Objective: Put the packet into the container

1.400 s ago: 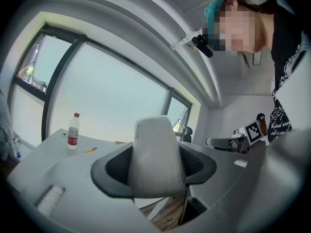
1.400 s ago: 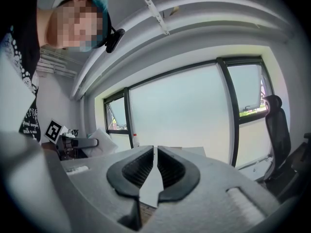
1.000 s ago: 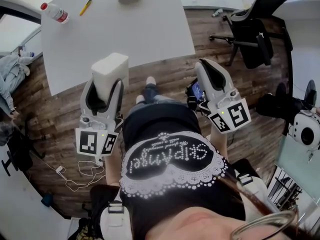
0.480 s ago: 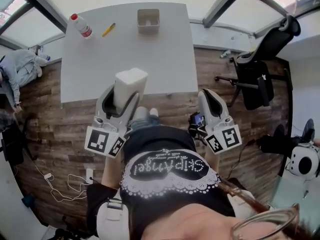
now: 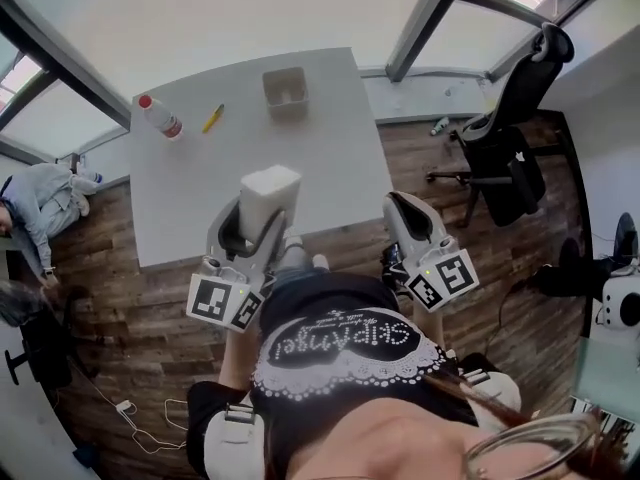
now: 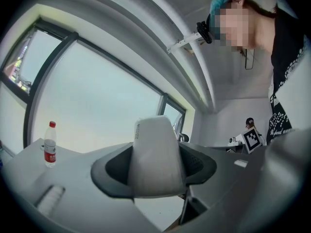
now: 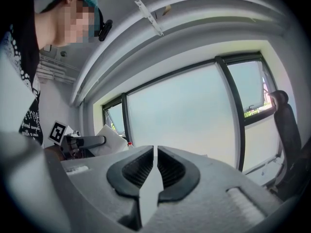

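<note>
My left gripper point(image 5: 256, 224) is shut on a white packet point(image 5: 270, 195), which sticks up from between its jaws over the near edge of the grey table point(image 5: 190, 203). In the left gripper view the packet point(image 6: 155, 157) fills the gap between the dark pads. The container point(image 5: 286, 90), a small open grey box, stands at the table's far side. To the right of the packet, my right gripper point(image 5: 398, 204) hangs above the wooden floor. Its jaws point(image 7: 154, 166) are shut with nothing between them.
A water bottle point(image 5: 160, 116) with a red cap and a yellow pen point(image 5: 213, 118) lie at the table's far left. A black office chair point(image 5: 510, 158) stands to the right. A person in grey point(image 5: 40, 208) sits at the left, near cables on the floor.
Both grippers have moved forward toward the table. The packet, held throughout, now reaches over the table's near edge. The view has tilted up, so the whole table shows.
</note>
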Motion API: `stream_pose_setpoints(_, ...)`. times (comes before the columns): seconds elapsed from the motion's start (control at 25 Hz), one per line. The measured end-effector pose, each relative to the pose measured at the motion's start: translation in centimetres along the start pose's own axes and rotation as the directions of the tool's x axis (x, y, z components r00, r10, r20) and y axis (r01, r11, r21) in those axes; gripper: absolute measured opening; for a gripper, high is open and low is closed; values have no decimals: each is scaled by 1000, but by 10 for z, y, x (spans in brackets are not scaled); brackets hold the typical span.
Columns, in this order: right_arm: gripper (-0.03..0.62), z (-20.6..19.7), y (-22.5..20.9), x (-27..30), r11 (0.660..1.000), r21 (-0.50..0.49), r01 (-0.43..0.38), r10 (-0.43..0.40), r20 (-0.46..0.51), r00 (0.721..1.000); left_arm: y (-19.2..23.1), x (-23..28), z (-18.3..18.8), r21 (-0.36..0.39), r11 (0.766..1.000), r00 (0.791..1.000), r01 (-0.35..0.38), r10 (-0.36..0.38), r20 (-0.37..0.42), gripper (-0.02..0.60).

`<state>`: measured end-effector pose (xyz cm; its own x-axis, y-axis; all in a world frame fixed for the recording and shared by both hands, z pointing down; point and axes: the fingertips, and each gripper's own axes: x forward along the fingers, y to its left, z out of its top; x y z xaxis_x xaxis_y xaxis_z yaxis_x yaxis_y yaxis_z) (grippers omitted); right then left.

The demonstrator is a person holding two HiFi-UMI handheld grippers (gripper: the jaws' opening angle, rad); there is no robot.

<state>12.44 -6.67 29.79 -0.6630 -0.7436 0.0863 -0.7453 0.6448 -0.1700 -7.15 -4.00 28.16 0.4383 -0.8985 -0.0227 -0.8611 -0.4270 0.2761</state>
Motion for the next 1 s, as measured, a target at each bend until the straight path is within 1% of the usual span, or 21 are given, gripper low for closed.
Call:
stream_pose_setpoints(0.16, 25, 9, 9, 21, 1000, 0, -7, 7, 17, 1000, 18, 8, 10, 21, 1000, 1000, 22, -22, -18, 268)
stream_pose_setpoints(0.4, 25, 14, 11, 49, 1000, 15, 1, -1, 13, 1000, 44, 26, 28, 31, 999, 999, 37, -37, -1, 268)
stream_pose_setpoints(0.68, 25, 19, 10, 63, 999, 7, 32, -32, 26, 999, 58, 41, 31, 28, 997, 997, 74, -74, -11, 268)
stream_pose_setpoints(0.88, 25, 20, 3, 66, 998, 13, 58, -58, 30, 998, 64, 48, 34, 26, 996, 996, 84, -83, -8, 268)
stream_pose_setpoints(1.0, 25, 15, 4, 70, 997, 30, 67, -67, 22, 998, 70, 48, 30, 20, 997, 997, 80, -79, -21, 268)
